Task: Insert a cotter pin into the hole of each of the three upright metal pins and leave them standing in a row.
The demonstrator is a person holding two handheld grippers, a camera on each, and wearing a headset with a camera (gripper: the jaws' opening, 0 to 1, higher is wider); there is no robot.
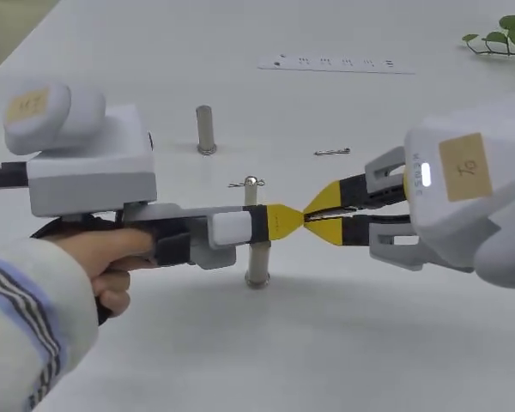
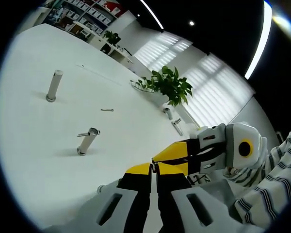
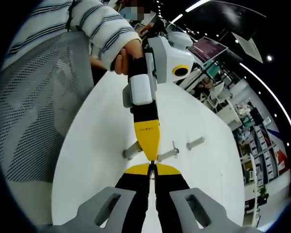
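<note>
Left gripper (image 1: pixel 293 220): clenched, jaws pressed together, held in from 9 o'clock, tip to tip with the other one.
Right gripper (image 1: pixel 316 215): clamped too, reaching in from 3 o'clock; whether anything thin is pinched where the tips meet cannot be told.
Near pin (image 1: pixel 258 262): upright at 8 o'clock of the tips, partly hidden behind the left gripper.
Middle pin (image 1: pixel 251 196): upright at 10 o'clock, a cotter pin (image 1: pixel 239 183) seen through its top.
Far pin (image 1: pixel 204 129): upright, farther out at 10 o'clock, well apart.
Loose cotter pin (image 1: pixel 332 152): lying on the table (image 1: pixel 369 343) at 1 o'clock of the tips.
</note>
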